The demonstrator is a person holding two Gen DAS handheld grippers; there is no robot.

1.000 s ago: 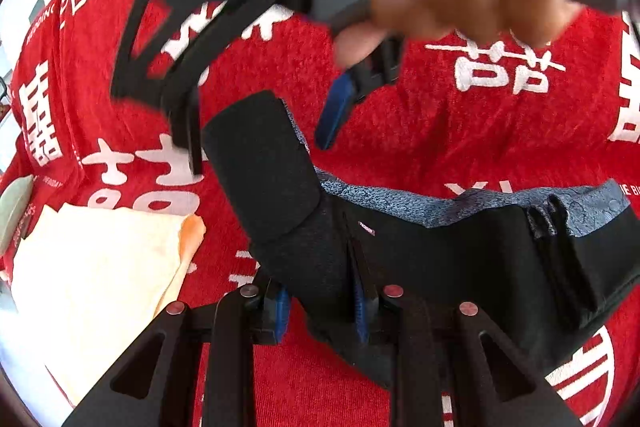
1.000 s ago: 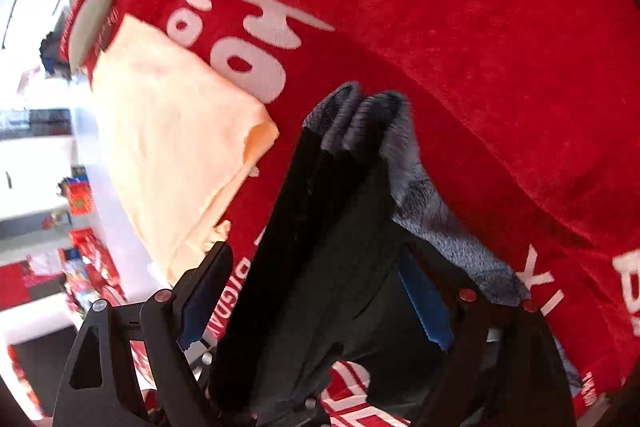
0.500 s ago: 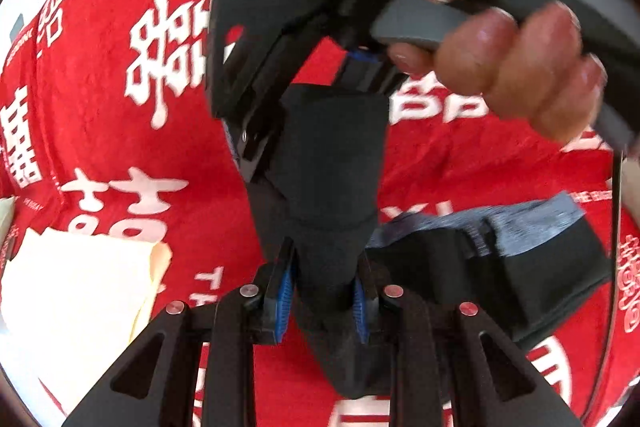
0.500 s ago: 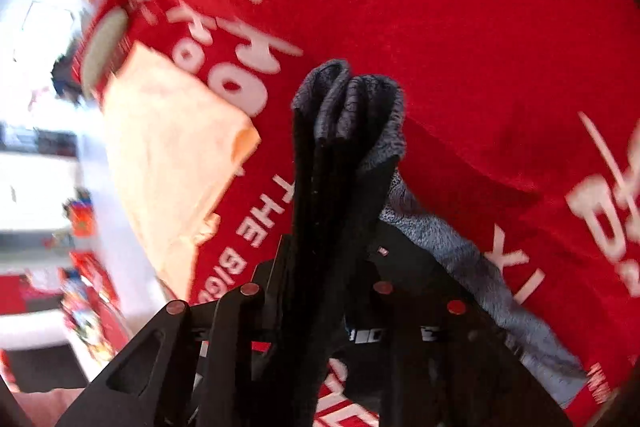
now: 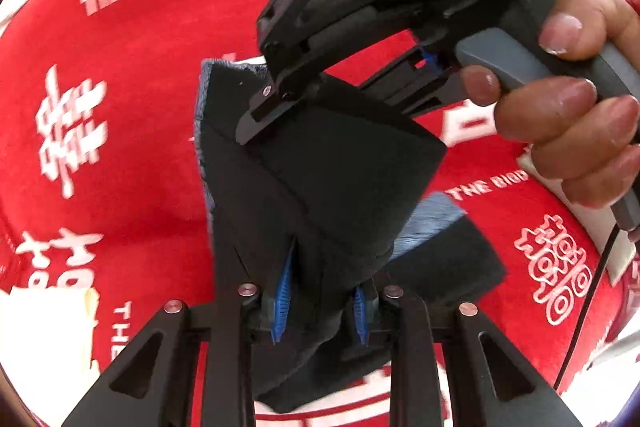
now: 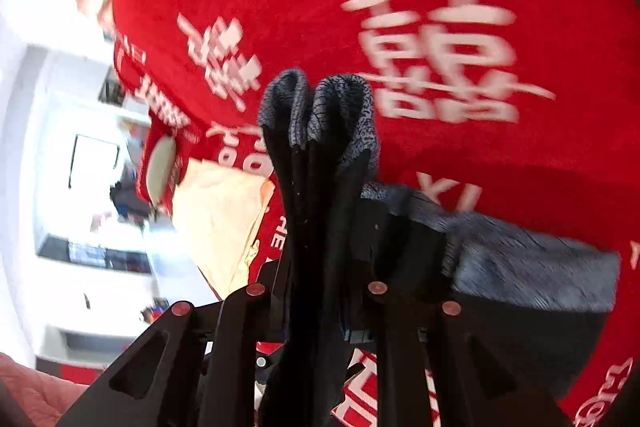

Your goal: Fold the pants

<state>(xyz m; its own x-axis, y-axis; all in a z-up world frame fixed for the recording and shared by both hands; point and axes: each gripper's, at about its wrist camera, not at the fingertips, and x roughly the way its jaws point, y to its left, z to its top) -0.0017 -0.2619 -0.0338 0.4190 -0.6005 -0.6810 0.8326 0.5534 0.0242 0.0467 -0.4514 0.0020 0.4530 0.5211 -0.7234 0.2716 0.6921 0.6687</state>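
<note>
- Red cloth with white lettering and double-happiness signs fills the background of both wrist views; it covers the surface beneath the work.
- Pants, black with a grey knit band, hang off that cloth, bunched between the two tools.
- Left gripper: its jaws are closed on a thick fold of the pants, blue pads pressed against the black fabric on either side. From the jaws the fabric rises forward as a dark wedge, and a loose end droops below them toward the camera.
- Right gripper, seen in the left view ahead of and above the left jaws, pinches the upper edge of the same wedge, next to the grey band.
- In the right view, the right gripper has its jaws clamped on several stacked layers; two rounded grey-trimmed folds stick up straight ahead of the jaws, and more of the band trails off to their right, blurred.
- A hand wraps the grey handle of the right tool, up and right of the left jaws; a thin black cable drops from it.
- Peach cloth lies on the red cloth, left of the right jaws; in the left view its pale corner shows left of the left jaws.
- Beyond the red edge, left of the right jaws, a bright blurred room is visible.
</note>
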